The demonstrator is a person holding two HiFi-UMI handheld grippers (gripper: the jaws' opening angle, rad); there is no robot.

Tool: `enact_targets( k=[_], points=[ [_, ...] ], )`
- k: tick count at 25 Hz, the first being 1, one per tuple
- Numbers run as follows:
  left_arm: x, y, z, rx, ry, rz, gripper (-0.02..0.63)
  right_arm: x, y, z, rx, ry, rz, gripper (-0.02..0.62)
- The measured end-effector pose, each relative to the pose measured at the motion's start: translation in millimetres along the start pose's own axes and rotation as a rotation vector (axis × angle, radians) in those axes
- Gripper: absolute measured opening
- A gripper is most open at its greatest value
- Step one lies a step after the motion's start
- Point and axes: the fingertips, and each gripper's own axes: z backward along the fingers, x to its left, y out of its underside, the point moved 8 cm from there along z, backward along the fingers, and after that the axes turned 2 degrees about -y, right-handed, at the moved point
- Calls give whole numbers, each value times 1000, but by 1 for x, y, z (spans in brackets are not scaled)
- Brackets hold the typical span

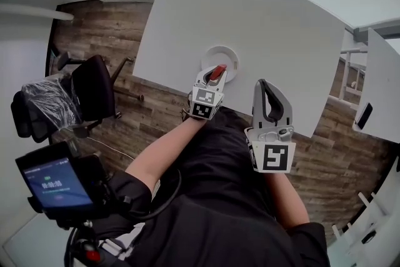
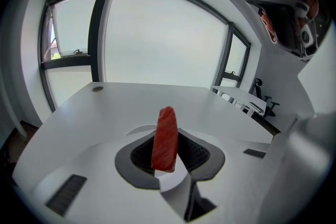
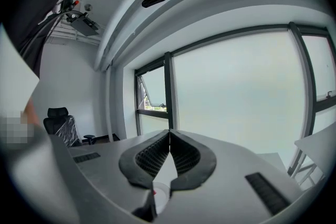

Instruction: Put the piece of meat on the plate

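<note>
A person holds two hand-held grippers over a large white table, seen from a head camera looking steeply down.

The left claw grips a red, oblong, faintly marbled piece of meat. Its two grey ribbed jaws press on the meat's flat sides, and the meat stands on end between them, its rounded top poking up past the jaw tips.

A small round white plate with a raised rim sits on the table directly beneath and just beyond the tips of this claw. From above, the meat overlaps the plate's near edge. Whether it touches the plate cannot be told.

The right claw hangs to the right of the left claw, a little nearer the person. Its jaws are closed tip to tip and hold nothing.

A black swivel office chair stands on wood-plank flooring, well off to the left of both claws.

The step in hand appears to be the carry: the meat is gripped and brought to the plate but not yet let go.

The next move likely calls for lowering the left claw until the meat rests inside the plate's rim. The jaws then part so the meat lies down flat, and the claw lifts clear without dragging it off.
</note>
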Motion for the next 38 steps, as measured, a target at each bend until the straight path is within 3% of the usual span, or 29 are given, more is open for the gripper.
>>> enact_targets(
  k=[10,22,27,35,38],
  points=[
    [12,8,-9,24,-24,55,97,-11,-2,-8,-2,20,-8,8],
    [-8,14,-34,79,64,7,97,-3,-4,-8,25,-12,10,8],
    [-2,21,-41,111,64,98,97,-4,-6,-4,26,-2,24,8],
    [-11,22,-37,105,93,72,97,0,0,3,45,15,2,8],
    [-12,22,-38,107,97,56,97,3,-1,1,30,2,41,8]
  ],
)
